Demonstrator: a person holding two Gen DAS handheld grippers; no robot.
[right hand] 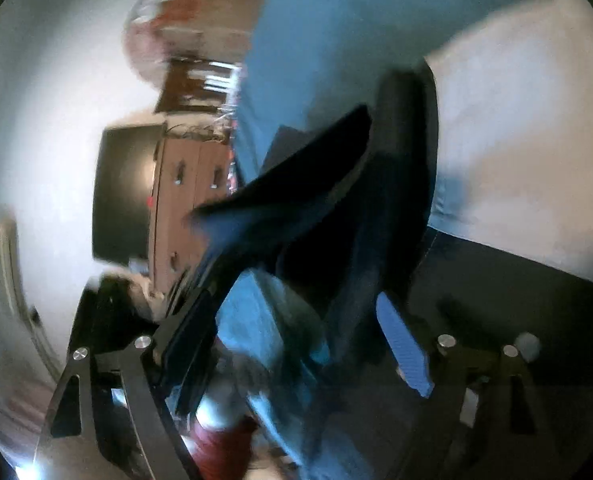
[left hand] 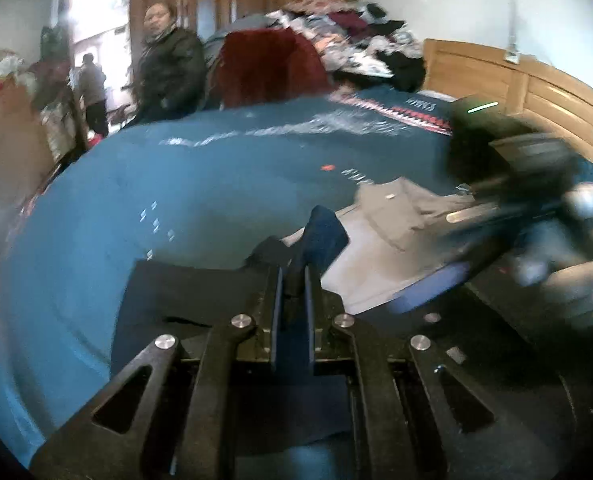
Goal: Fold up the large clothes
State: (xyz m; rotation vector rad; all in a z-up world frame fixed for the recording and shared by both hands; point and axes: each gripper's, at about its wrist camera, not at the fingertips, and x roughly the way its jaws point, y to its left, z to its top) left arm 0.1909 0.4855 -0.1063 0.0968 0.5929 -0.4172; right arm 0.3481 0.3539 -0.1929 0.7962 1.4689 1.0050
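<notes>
A wide stretch of the teal bedspread (left hand: 200,184) lies bare ahead and to the left of the left gripper (left hand: 293,280), giving open room to pass. To the right, the right gripper (left hand: 528,208) and a grey garment (left hand: 380,236) crowd the way, with the wooden headboard (left hand: 536,92) beyond them. At the far side a heap of clothes (left hand: 336,36) and a standing person (left hand: 168,68) close off the edge.
</notes>
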